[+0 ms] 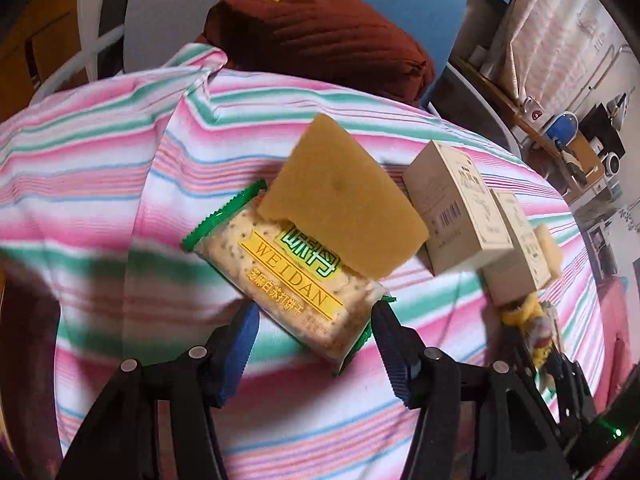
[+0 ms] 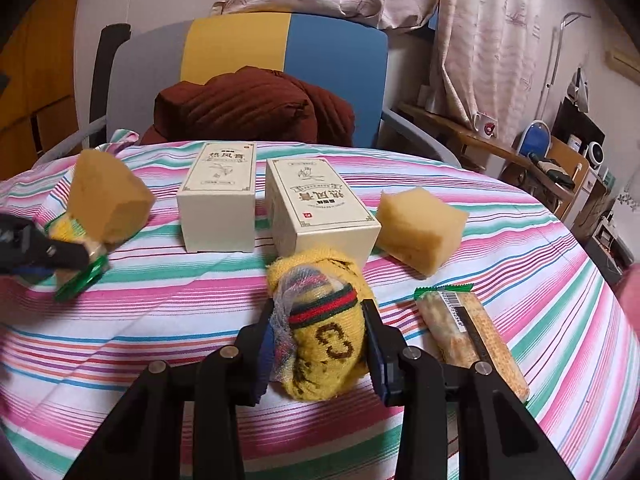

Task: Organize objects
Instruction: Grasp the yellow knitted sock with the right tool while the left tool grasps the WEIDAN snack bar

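Note:
My left gripper (image 1: 314, 312) is open around the near end of a cracker packet (image 1: 288, 280) with green ends; the right finger touches the packet's corner. A yellow sponge (image 1: 344, 200) lies across the packet's far end. My right gripper (image 2: 318, 320) is shut on a rolled yellow sock bundle (image 2: 324, 340) on the striped cloth. The left gripper (image 2: 48, 252), sponge (image 2: 108, 196) and packet also show at the left of the right wrist view. The sock bundle (image 1: 528, 320) shows at the right of the left wrist view.
Two cream boxes (image 2: 218, 196) (image 2: 320, 204) stand mid-table, also seen in the left wrist view (image 1: 456, 212). A second sponge (image 2: 420, 228) and a second cracker packet (image 2: 468, 336) lie to the right. A chair with a dark red cushion (image 2: 252, 112) is behind the striped tablecloth (image 2: 160, 320).

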